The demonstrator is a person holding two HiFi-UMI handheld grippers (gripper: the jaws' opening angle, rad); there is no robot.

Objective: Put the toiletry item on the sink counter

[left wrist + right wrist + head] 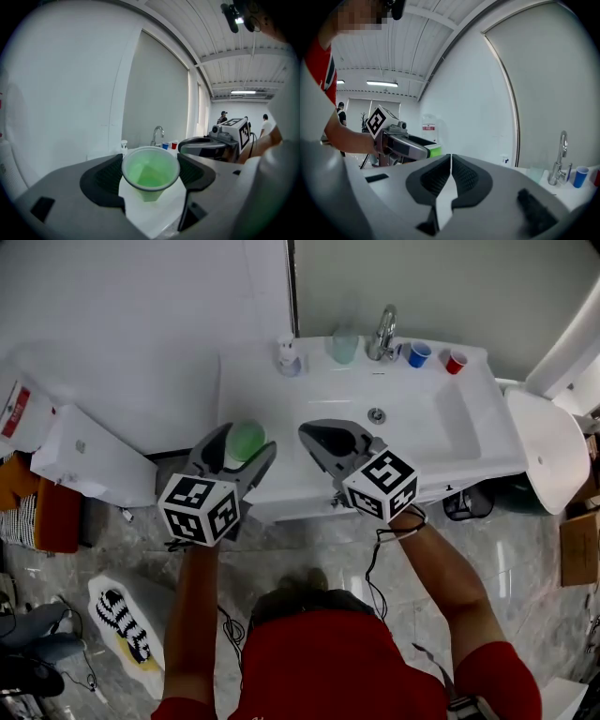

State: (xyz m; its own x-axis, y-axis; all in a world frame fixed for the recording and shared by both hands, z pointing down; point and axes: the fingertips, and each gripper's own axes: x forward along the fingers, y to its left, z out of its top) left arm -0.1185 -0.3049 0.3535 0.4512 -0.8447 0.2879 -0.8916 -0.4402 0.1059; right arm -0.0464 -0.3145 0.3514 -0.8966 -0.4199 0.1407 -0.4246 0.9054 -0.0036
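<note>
Jaws of left gripper [150,176] [247,442] clamped on green cup [150,169] [247,439], one ribbed pad against each side just under the rim, parted only as far as the cup's width. Cup upright, mouth facing up. In the head view, held over the front left part of sink counter [255,381], well left of faucet [382,332] and much nearer the person than it. Whether base touching counter or hanging above, impossible to tell. Right gripper [307,432] [450,161] just beside the cup on its faucet side, likewise nearer the person than the faucet, jaws pressed together with nothing between. Directly left of faucet, clear bluish tumbler [344,347]; farther left, small pump bottle [289,355]. Directly right of faucet, blue cup [418,353], then red cup [456,362]. Drain [376,415] in the basin, just in front of faucet.
</note>
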